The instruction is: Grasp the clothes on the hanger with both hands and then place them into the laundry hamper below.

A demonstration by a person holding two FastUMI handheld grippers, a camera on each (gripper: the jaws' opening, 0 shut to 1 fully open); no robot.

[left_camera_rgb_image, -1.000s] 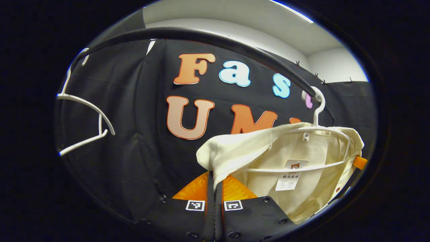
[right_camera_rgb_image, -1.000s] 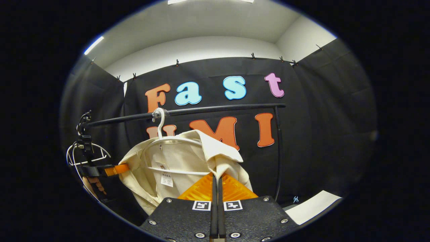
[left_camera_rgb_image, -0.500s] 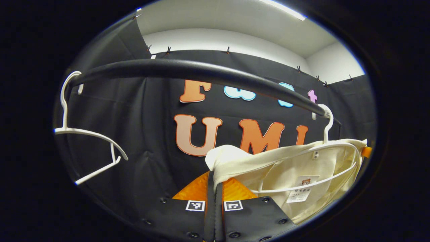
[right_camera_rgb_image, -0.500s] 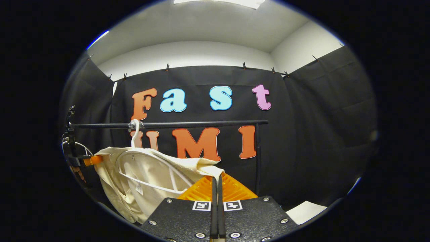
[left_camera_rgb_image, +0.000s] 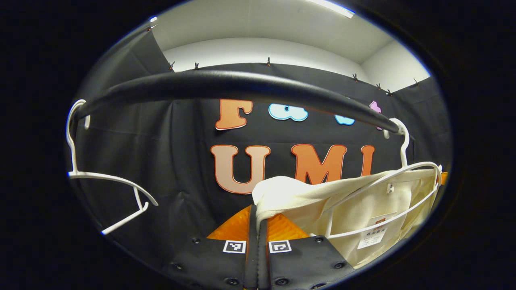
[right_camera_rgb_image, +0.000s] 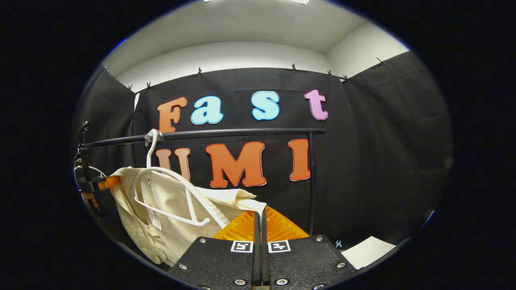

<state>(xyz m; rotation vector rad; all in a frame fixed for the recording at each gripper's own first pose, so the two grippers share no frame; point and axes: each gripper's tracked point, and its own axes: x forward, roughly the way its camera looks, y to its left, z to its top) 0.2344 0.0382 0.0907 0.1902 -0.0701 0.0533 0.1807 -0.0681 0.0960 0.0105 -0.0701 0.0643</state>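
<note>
Left claw (left_camera_rgb_image: 258,215): fingers together, clamped on one shoulder of the cream shirt (left_camera_rgb_image: 350,201).
Right claw (right_camera_rgb_image: 260,219): fingers together, clamped on the other shoulder.
Shirt: stretched between both claws, partly off the white hanger (right_camera_rgb_image: 173,193).
Hanger: hooked on the black rail (right_camera_rgb_image: 234,132).

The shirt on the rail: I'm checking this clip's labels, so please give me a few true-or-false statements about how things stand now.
1. The left gripper is shut on the shirt. True.
2. The right gripper is open. False: it is shut on the shirt's cloth.
3. The hanger hooks on the rail. True.
4. The shirt lies in a hamper. False: it hangs between the two grippers.
5. An empty hanger hangs on the rail too. True.
</note>
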